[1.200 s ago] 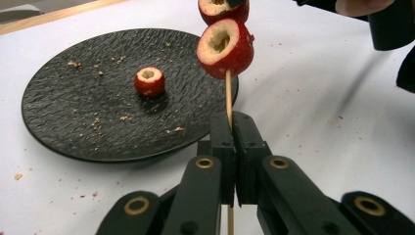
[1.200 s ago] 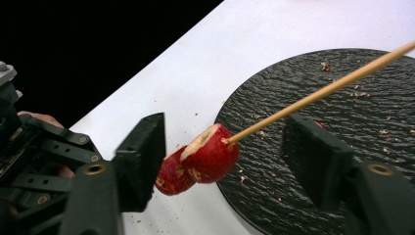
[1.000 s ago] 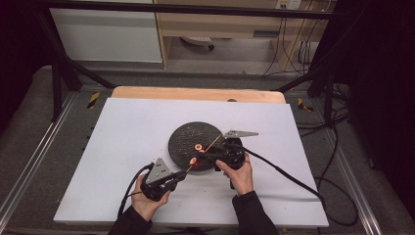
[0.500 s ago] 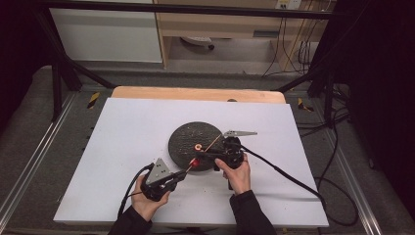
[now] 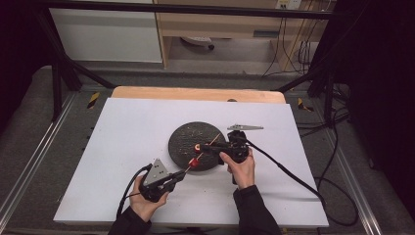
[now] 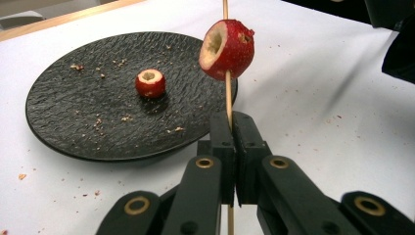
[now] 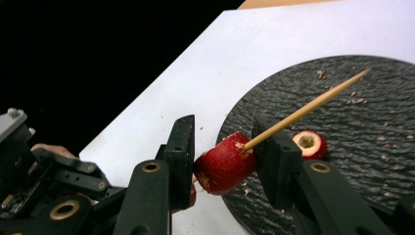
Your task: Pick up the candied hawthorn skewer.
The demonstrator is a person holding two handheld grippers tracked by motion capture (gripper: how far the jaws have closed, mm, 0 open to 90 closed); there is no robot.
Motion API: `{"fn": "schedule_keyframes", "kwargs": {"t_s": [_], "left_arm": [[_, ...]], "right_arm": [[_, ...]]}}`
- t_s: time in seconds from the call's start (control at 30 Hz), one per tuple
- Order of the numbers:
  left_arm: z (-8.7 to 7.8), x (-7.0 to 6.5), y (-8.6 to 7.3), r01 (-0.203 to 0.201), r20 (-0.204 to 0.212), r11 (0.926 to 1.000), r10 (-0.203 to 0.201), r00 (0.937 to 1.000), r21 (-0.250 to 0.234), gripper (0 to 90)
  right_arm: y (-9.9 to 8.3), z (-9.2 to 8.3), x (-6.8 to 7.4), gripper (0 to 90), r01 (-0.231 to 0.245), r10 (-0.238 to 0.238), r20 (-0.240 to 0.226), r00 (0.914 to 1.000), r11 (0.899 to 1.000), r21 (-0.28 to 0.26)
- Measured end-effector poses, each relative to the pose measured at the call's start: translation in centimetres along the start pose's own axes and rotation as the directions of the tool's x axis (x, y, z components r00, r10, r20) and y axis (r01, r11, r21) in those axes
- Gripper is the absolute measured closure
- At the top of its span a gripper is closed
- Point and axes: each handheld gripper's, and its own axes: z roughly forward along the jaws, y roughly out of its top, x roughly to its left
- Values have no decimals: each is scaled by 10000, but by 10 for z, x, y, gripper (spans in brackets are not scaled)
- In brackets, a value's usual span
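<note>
The right tongs (image 7: 222, 156) have just been closing and now pinch the red fruit (image 7: 226, 164) threaded on the skewer (image 7: 303, 111), right at the near rim of the black plate (image 7: 362, 161). The left tongs (image 6: 231, 142) are clamped on the skewer's lower end. I'd guess the fruit gets slid along next; another piece (image 6: 150, 82) sits on the plate.

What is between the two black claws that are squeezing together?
In the right gripper view, the right gripper clamps a red fruit threaded on the wooden skewer.
</note>
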Motion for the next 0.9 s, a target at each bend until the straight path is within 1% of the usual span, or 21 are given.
{"fn": "schedule_keyframes", "kwargs": {"t_s": [0.13, 0.17, 0.43, 0.8, 0.87, 0.9], "left_arm": [[-2, 1, -2, 15, 2, 10000, -15, 10000, 26, 878], [-2, 2, -3, 8, 0, 10000, -8, 10000, 32, 879], [-7, 4, -8, -1, -2, 10000, 1, 10000, 89, 879], [-13, 8, -15, 27, -36, 9996, -26, 10000, 268, 879], [-15, 10, -16, 49, -74, 9997, -47, 10000, 243, 878], [-16, 11, -15, 85, -91, 9997, -83, 9999, 214, 879]], "right_arm": [[5, -3, -2, 626, -80, 81, 79, 9999, 9999, -135], [9, -5, -4, 627, -105, 108, 168, 9998, 9997, -216], [22, -15, -11, 628, -218, 239, 391, 9990, 9983, -536], [40, -27, -23, 628, -365, 456, 890, 9950, 9942, -1012], [42, -29, -25, 628, -372, 477, 967, 9942, 9934, -1082], [44, -29, -27, 628, -343, 461, 1080, 9931, 9934, -1092]]}}
